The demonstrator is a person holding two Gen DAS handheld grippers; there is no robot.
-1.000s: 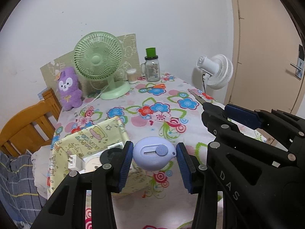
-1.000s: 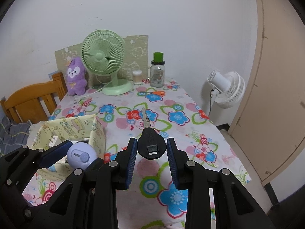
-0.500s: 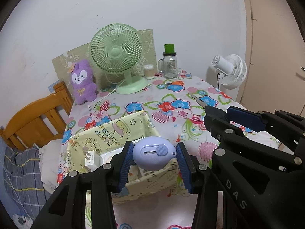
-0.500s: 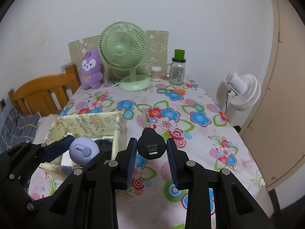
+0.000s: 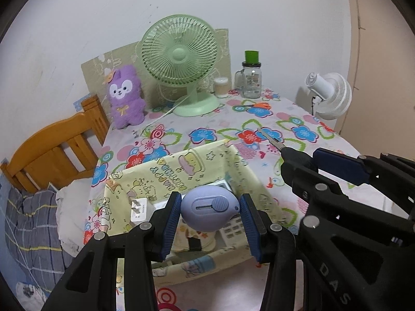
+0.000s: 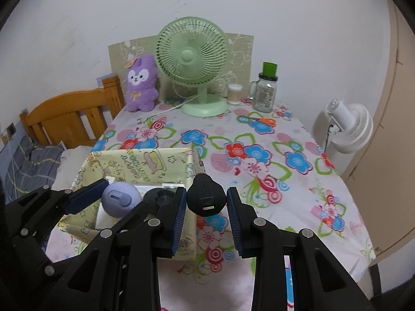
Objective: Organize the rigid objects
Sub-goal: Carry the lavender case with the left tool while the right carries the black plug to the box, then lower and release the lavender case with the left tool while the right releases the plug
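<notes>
Over the yellow fabric bin (image 5: 166, 173) on the floral worktop (image 6: 259, 134), one lilac box cutter (image 5: 207, 213) sits clamped in the left tongs (image 5: 209, 229), while the right tongs (image 6: 206, 213) grip one black-headed key (image 6: 206, 197) beside the bin; two fans stand beyond.

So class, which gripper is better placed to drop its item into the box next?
Left. The left gripper holds the cutter over the box; the right gripper holds the key at the box's edge.
</notes>
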